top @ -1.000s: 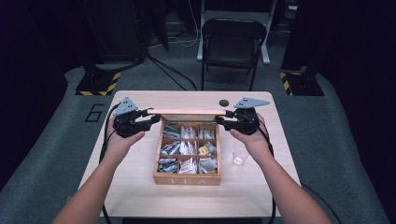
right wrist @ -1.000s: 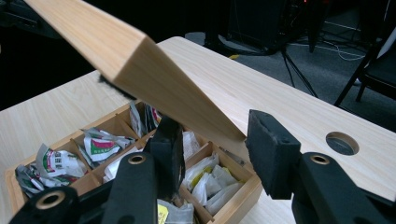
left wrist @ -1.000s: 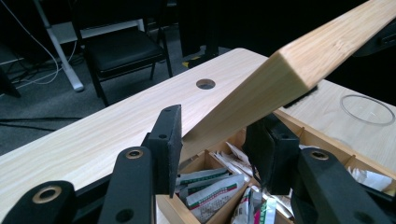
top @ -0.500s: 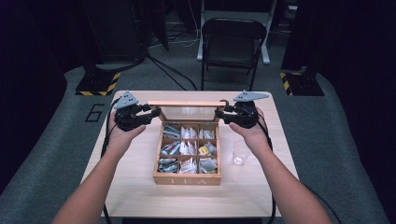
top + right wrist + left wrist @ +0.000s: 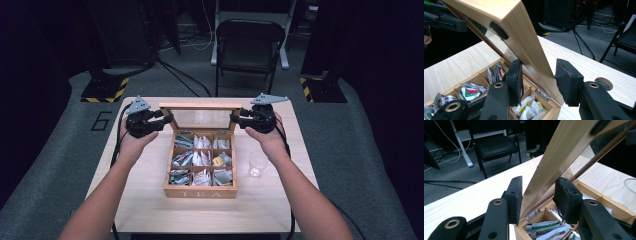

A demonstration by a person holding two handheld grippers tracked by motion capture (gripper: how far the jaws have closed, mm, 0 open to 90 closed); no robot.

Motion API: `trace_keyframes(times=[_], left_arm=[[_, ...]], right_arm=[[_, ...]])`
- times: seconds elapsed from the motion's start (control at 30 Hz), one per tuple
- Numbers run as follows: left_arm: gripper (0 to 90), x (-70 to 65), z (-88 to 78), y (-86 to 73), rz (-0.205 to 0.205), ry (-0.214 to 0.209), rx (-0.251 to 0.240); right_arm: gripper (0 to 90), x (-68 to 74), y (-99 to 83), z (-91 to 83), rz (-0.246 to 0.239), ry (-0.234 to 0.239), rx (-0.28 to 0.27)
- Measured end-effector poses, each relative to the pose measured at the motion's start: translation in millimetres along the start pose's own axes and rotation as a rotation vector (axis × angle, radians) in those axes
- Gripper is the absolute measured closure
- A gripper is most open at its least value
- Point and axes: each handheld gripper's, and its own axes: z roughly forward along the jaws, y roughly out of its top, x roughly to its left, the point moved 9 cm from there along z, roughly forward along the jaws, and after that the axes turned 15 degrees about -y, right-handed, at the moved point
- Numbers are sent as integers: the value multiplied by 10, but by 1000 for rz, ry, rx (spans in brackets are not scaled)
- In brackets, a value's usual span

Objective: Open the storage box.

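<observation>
While the tea box (image 5: 200, 170) sits mid-desk (image 5: 150, 205), its glass lid (image 5: 200, 117) stands raised toward the far edge; the left gripper (image 5: 165, 119) and right gripper (image 5: 236, 118) straddle the lid's side edges, fingers spread, neither visibly pinching.

Tea box (image 5: 200, 190): light wood, square, sits mid-table, "TEA" lettered on the near wall. Inside is a three-by-three grid of compartments, all holding tea bags (image 5: 196, 159) in mixed wrappers: white, green-printed, silvery, one yellowish in the middle row's right cell. Lid (image 5: 201, 114): wood frame around a clear pane, hinged at the far edge, swung up to roughly upright, tilted slightly. Through the pane the tabletop shows. Metal hinge (image 5: 541, 94) visible at the back corner. Dark round pad (image 5: 499, 30) on the lid's front edge.
</observation>
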Motion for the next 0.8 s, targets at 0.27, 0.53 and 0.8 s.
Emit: trace_keyframes(times=[0.27,0.53,0.8], left_arm=[[597,52,79,-52,-6,11,3],[599,89,124,-73,-2,34,10],[613,106,140,-74,1,56,13]], right_arm=[[580,-7,23,25,0,0,8],[581,-31,43,58,22,-6,-2],[564,-55,49,91,26,-11,-11]])
